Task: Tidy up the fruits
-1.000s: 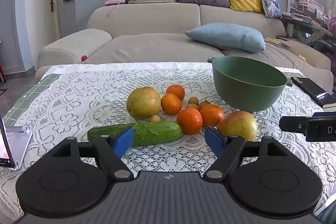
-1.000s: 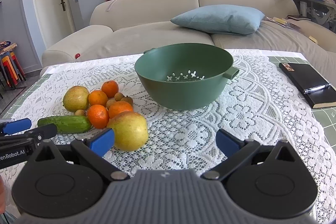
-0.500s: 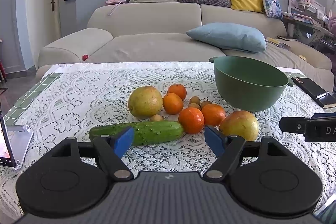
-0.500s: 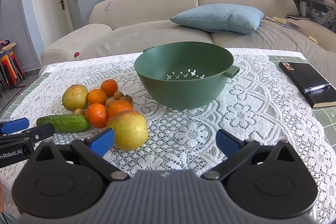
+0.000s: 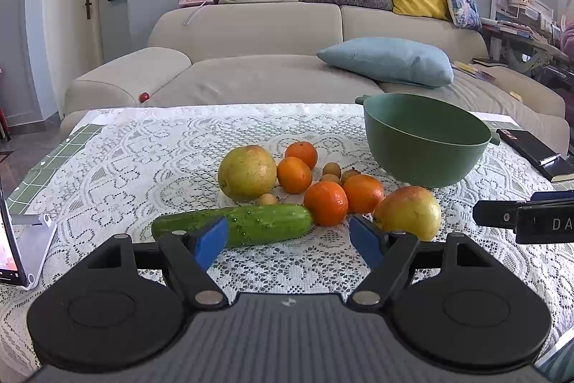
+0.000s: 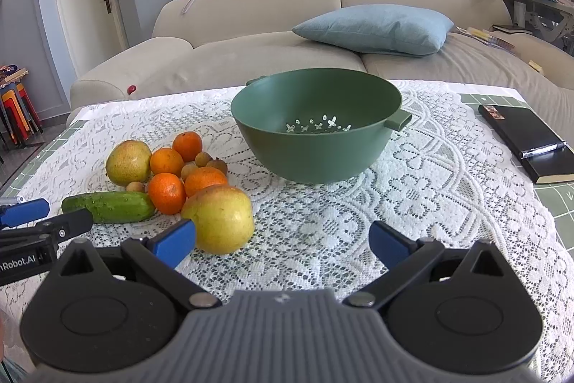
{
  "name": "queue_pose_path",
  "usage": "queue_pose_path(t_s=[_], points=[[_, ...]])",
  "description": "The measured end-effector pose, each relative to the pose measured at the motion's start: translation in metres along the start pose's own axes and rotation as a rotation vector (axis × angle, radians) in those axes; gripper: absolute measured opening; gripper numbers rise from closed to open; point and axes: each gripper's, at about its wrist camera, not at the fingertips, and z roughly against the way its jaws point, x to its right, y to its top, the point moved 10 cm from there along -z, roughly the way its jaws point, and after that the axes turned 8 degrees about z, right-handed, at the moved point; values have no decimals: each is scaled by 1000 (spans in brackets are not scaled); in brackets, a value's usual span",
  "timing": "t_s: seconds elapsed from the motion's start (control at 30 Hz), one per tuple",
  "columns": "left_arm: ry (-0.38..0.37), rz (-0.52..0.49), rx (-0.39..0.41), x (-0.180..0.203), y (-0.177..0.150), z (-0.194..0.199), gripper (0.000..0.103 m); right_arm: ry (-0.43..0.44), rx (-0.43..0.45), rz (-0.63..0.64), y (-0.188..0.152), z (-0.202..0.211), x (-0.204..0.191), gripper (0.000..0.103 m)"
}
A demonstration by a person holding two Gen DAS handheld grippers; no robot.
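both tongs hang released: left gripper (image 5: 288,241) at lower centre before the cucumber (image 5: 233,225), right gripper (image 6: 281,244) beside the near pear (image 6: 219,219). fruits cluster left of the green bowl (image 6: 315,146) (bowl at frame centre, nothing in it).

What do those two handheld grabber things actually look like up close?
Each gripper is matte black plastic: the left gripper and right gripper both have a ribbed grey centre, two round black discs, angled black arms with silver pivot screws, and blue fingertip pads. White lettering marks their sides.
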Motion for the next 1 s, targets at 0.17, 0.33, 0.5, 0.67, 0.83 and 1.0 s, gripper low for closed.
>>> queue_pose_path(t_s=[0.17, 0.33, 0.5, 0.67, 0.83, 1.0], points=[[1, 0, -1, 0, 0, 0, 90, 1, -3, 5, 0, -1, -1, 99], [2, 1, -1, -1, -1, 0, 90, 1, -4, 6, 0, -1, -1, 99], [2, 1, -1, -1, -1, 0, 90, -1, -7, 8, -1, -2, -1, 99], [2, 1, -2, -1, -1, 0, 90, -1, -10, 14, -2, -3, -2, 99], [2, 1, -1, -1, -1, 0, 90, 0, -14, 18, -1, -3, -3, 99], [5, 3, -3, -3, -2, 0, 90, 0, -16, 18, -2, -3, -3, 99]])
